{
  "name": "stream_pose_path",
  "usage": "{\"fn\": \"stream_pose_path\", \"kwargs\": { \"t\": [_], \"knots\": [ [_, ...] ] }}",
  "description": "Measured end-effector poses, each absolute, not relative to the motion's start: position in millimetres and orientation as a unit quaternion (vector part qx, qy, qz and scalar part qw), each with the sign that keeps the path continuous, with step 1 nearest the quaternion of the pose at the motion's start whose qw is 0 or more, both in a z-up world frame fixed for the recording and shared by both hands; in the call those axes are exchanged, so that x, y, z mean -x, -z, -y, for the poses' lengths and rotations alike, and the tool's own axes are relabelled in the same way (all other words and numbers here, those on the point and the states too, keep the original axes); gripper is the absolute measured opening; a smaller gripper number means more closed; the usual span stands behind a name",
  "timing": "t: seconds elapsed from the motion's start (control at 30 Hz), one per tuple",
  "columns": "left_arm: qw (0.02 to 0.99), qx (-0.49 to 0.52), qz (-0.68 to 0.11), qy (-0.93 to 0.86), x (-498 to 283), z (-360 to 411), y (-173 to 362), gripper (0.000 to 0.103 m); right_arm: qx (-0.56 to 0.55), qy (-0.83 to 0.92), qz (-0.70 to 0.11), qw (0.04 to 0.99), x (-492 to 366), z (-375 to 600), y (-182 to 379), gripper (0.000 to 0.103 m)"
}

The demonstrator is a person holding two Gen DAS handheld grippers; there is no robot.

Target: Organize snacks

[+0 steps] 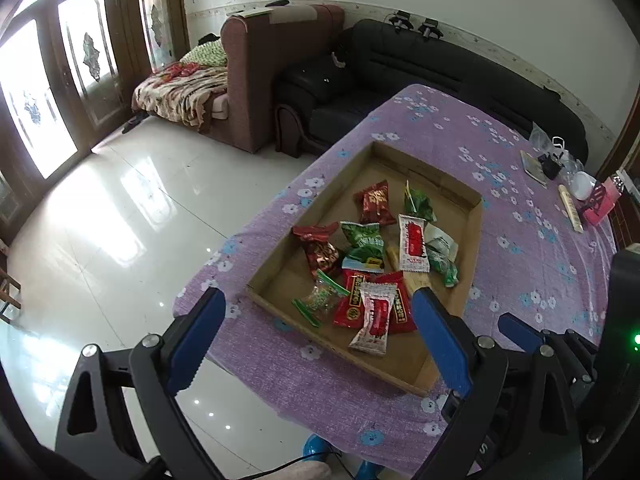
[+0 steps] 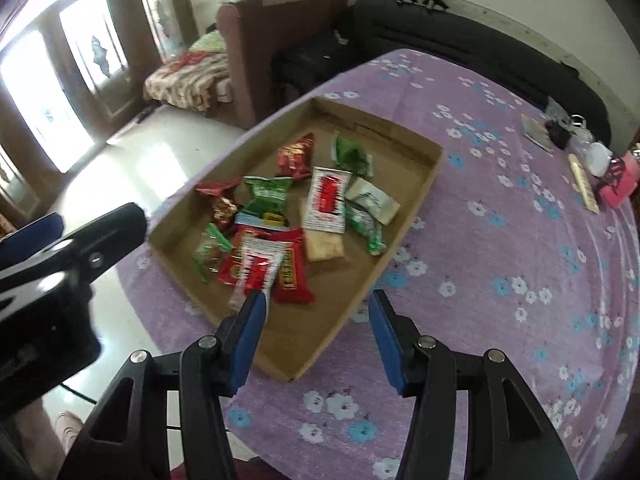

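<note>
A shallow cardboard tray point(image 1: 276, 268) point(image 2: 416, 200) lies on a purple flowered tablecloth point(image 1: 520, 240) point(image 2: 500, 240). It holds several red, green and white snack packets, among them a white-and-red packet point(image 1: 374, 320) point(image 2: 260, 268) nearest me and a red packet point(image 1: 374, 202) point(image 2: 296, 156) at the back. My left gripper point(image 1: 320, 312) is open and empty, held above the tray's near end. My right gripper point(image 2: 318, 300) is open and empty, above the tray's near right corner. The right gripper also shows in the left wrist view point(image 1: 520, 330).
Small items sit at the table's far right: a pink object point(image 2: 620, 184), a white round thing point(image 1: 582, 186), a notebook point(image 2: 536, 130). A black sofa point(image 1: 440, 64) and a brown armchair point(image 1: 272, 76) stand behind the table. The shiny tiled floor point(image 1: 120, 220) lies left.
</note>
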State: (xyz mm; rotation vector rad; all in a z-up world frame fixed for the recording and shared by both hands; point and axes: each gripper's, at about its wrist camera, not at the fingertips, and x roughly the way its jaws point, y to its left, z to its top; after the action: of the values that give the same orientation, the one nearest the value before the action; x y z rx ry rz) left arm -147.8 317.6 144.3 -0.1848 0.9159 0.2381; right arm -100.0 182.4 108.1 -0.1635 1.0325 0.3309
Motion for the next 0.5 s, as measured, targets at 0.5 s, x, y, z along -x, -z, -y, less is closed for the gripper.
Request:
{"fn": "stream_pose_path", "kwargs": {
  "t": [0.5],
  "knots": [
    [0.881,0.085,-0.457,-0.087,146,-314,-132,0.094,0.116,-0.127,-0.494,0.852,100,-187,-103,0.056]
  ]
}}
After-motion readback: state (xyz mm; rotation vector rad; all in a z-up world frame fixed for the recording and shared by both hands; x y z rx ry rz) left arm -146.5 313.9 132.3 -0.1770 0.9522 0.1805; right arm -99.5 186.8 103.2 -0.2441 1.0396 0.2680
